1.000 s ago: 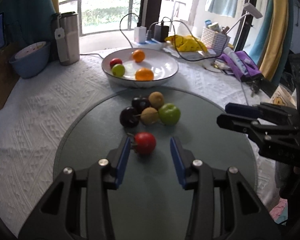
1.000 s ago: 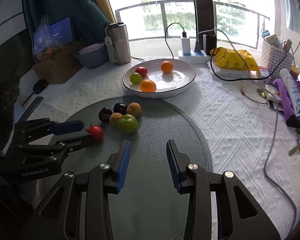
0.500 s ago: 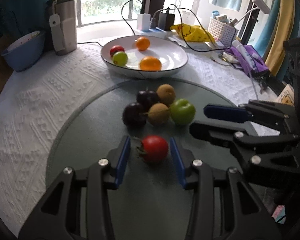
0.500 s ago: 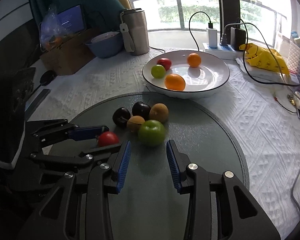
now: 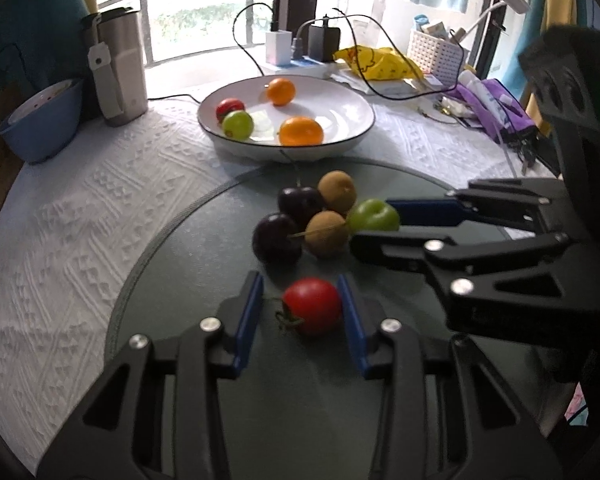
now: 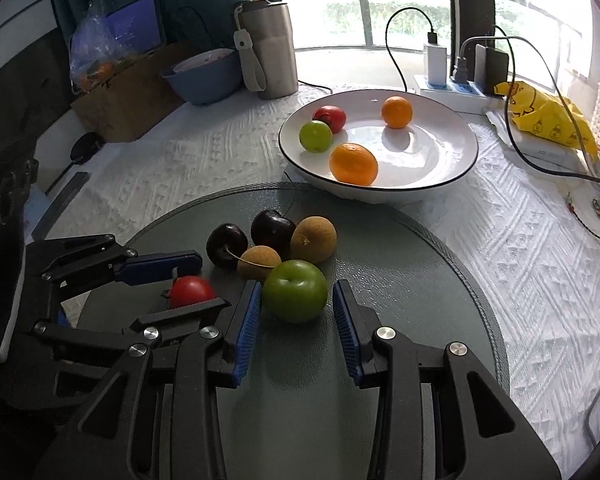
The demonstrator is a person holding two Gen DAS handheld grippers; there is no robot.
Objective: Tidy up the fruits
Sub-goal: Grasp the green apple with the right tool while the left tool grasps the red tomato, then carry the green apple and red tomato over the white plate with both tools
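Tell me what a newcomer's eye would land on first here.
Probably the two open tongs on the dark round mat: the left tongs straddle a red tomato, and the right tongs flank a green apple. Behind sits a white plate holding four fruits.

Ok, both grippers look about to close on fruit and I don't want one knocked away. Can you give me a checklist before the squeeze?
1. Red tomato between the left gripper fingers: ok, though it sits against the right-hand pad, with a gap at the other.
2. Green apple between the right gripper fingers: ok, jaws open, gaps on both sides.
3. Neighbours clear of the apple: not ok, the brown fruit touches it.
4. Grippers clear of each other: cannot tell, they look very close.
5. Room in the white bowl: ok, four fruits, bare space left.
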